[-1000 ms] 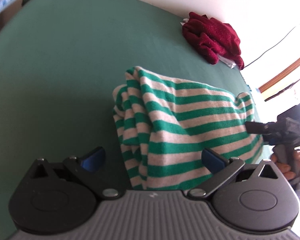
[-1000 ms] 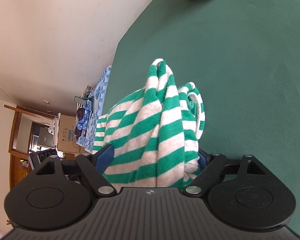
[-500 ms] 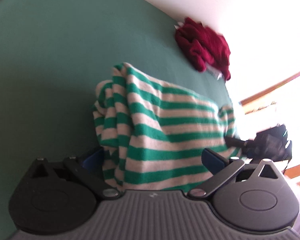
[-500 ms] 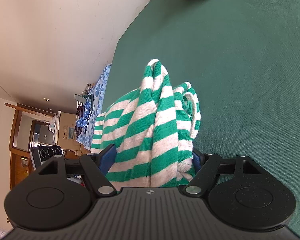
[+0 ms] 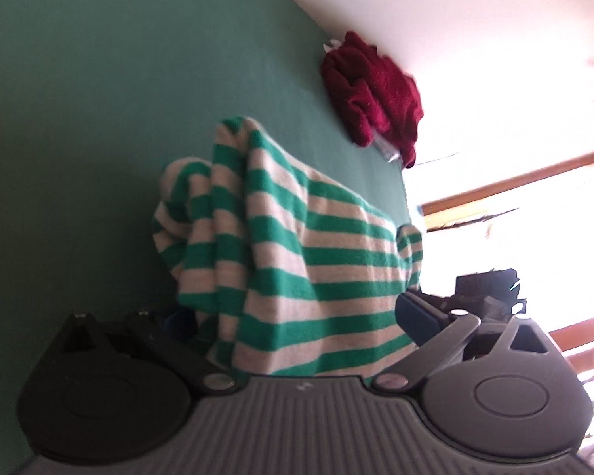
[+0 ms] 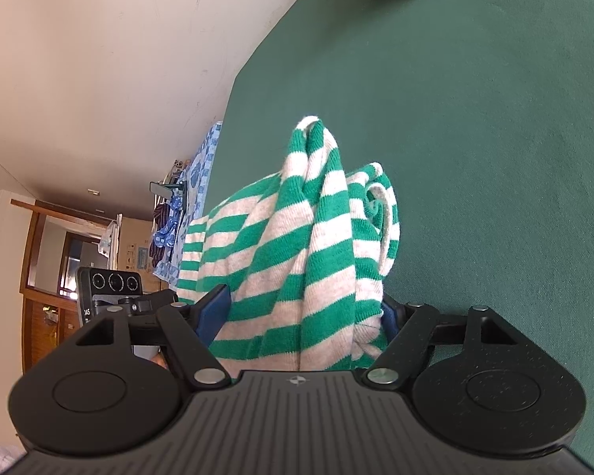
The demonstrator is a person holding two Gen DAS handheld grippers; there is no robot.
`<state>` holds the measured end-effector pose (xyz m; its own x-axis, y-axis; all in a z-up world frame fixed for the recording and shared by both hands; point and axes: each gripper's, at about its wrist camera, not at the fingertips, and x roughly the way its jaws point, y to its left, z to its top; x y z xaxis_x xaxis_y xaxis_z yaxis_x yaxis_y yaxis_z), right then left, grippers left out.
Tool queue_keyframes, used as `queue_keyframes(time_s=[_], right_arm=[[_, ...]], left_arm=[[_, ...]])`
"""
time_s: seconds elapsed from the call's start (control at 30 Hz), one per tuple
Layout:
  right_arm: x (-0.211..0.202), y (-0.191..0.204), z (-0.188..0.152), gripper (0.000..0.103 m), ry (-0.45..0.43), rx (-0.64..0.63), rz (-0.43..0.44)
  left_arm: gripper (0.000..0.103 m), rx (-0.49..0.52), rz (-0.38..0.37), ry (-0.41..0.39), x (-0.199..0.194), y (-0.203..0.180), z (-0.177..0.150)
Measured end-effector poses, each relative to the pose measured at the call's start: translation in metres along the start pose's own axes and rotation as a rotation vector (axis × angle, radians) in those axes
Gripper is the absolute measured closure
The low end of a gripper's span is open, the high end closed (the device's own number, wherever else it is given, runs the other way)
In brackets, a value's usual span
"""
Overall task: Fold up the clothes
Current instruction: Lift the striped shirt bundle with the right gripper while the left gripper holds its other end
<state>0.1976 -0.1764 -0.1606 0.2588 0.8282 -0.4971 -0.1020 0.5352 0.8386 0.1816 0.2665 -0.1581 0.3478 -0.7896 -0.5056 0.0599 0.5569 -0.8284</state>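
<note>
On a green-covered surface (image 5: 99,118), a green-and-white striped knit garment (image 5: 297,277) is sitting bunched into a tall, loosely folded heap, with both grippers reaching into it from opposite sides. In the left wrist view, the left gripper (image 5: 293,320) is straddling the near end of the garment; its jaws are standing wide and are closing, with the striped fabric between them. The blue pad on the right finger (image 5: 415,316) is lying just beside the cloth, while the left pad is mostly hidden behind a fold, so whether either is pressing cannot be told. Beyond the garment, at the right edge of this view, the other gripper's black body is showing against a very bright window.

In the right wrist view, the right gripper (image 6: 305,312) is holding a thick bundle of the same garment (image 6: 316,237), its blue pads (image 6: 214,308) sitting against the fabric on both sides, jaws wide around the bulk. The cloth is rising into a peak in front of it.

A crumpled dark red garment (image 5: 376,95) is lying well apart at the far edge of the surface, near a pale wall (image 6: 99,59). A blue patterned cloth (image 6: 198,182) is hanging at the surface's far end.
</note>
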Motion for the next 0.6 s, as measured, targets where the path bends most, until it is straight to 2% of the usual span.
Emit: queue_keyframes(time_s=[0.03,0.1,0.17,0.27,0.43,0.5,0.6], right_arm=[[0.000,0.000,0.000,0.028,0.000,-0.003,0.000],[0.000,0.000,0.000,0.028,-0.002,-0.005,0.001],[0.000,0.000,0.000,0.028,-0.003,-0.004,0.001],[0.001,0.000,0.000,0.028,-0.002,-0.001,0.001],[0.002,0.005,-0.006,0.026,-0.034,-0.027,-0.006],[0.003,0.007,-0.008,0.025,-0.045,-0.038,-0.010],[0.004,0.009,-0.009,0.019,-0.054,-0.007,-0.015]], left_arm=[[0.009,-0.030,-0.025,-0.011,-0.003,0.008,0.000],[0.012,-0.039,-0.029,-0.021,-0.006,0.012,0.000],[0.010,-0.011,-0.013,-0.033,-0.005,0.006,-0.004],[0.012,0.049,0.034,-0.059,-0.005,-0.004,-0.011],[0.033,0.031,0.063,-0.102,-0.012,0.002,-0.019],[0.033,-0.016,0.053,-0.101,-0.011,0.011,-0.016],[0.033,0.012,0.089,-0.100,-0.010,0.004,-0.018]])
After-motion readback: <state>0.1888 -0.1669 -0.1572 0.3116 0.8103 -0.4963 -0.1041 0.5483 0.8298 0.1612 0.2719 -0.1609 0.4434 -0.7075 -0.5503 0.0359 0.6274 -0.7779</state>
